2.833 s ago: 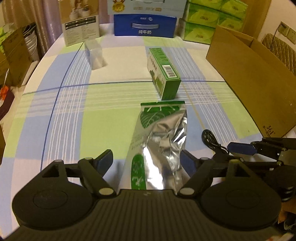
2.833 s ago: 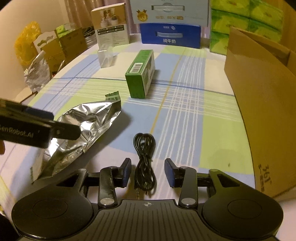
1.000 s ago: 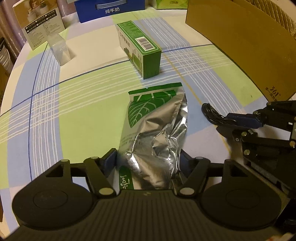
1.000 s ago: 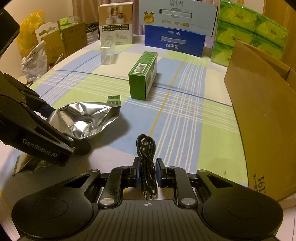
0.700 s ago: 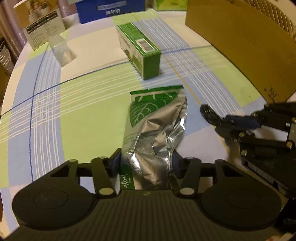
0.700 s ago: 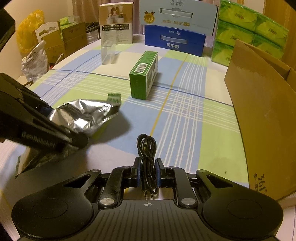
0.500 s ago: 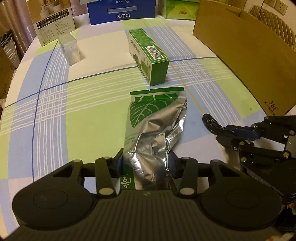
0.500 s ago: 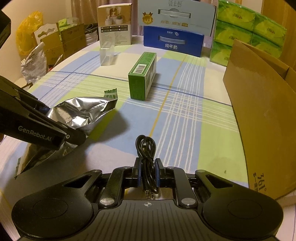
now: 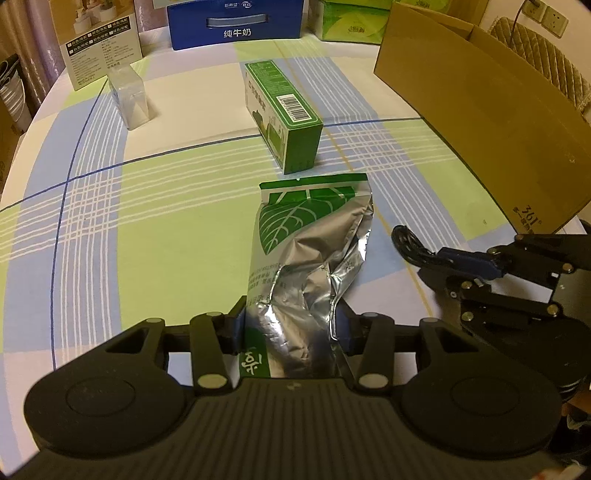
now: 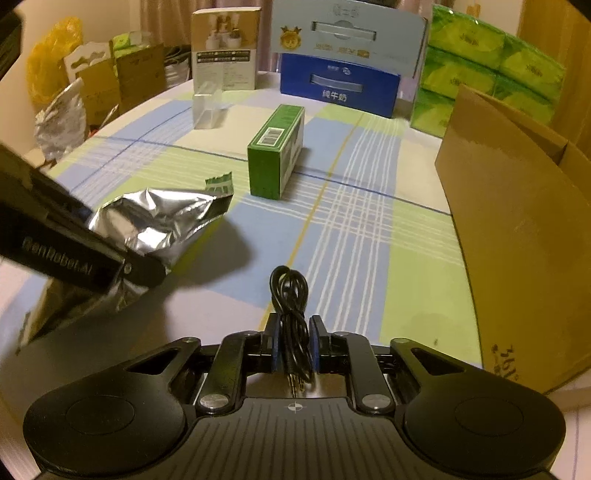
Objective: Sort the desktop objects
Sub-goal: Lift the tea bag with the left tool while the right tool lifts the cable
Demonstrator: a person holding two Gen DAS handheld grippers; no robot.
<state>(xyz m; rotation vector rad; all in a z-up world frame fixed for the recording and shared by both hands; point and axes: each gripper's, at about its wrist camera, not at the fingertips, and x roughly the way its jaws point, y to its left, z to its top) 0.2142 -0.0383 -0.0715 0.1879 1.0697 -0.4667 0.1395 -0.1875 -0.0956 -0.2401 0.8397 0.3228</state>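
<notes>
The left gripper (image 9: 291,325) is closed narrowly on the crumpled near end of a silver foil pouch (image 9: 310,251); both blue pads are pressed into the foil. The pouch's far end, printed with a green leaf, is seen raised off the tablecloth (image 9: 155,206) in the right wrist view (a shadow lies beneath it). Green characters at the pouch's near edge are only partly legible.

The right gripper (image 10: 293,341) is nearly shut, with a coiled black cable (image 10: 290,295) between its pads. Its jaws have just been opening a little; the pads are still seen against the cable, whose plug end sticks out behind the fingers.

A green carton (image 9: 282,114) with a barcode label lies beyond the pouch, well apart from it. A clear plastic box (image 9: 129,98) stands farther left. The cardboard box (image 9: 480,122) at right is marked "361°". A blue case (image 9: 236,22) at the table's far edge reads "纯牛奶". The left gripper's side bears "GenRobot.AI" (blurred).
</notes>
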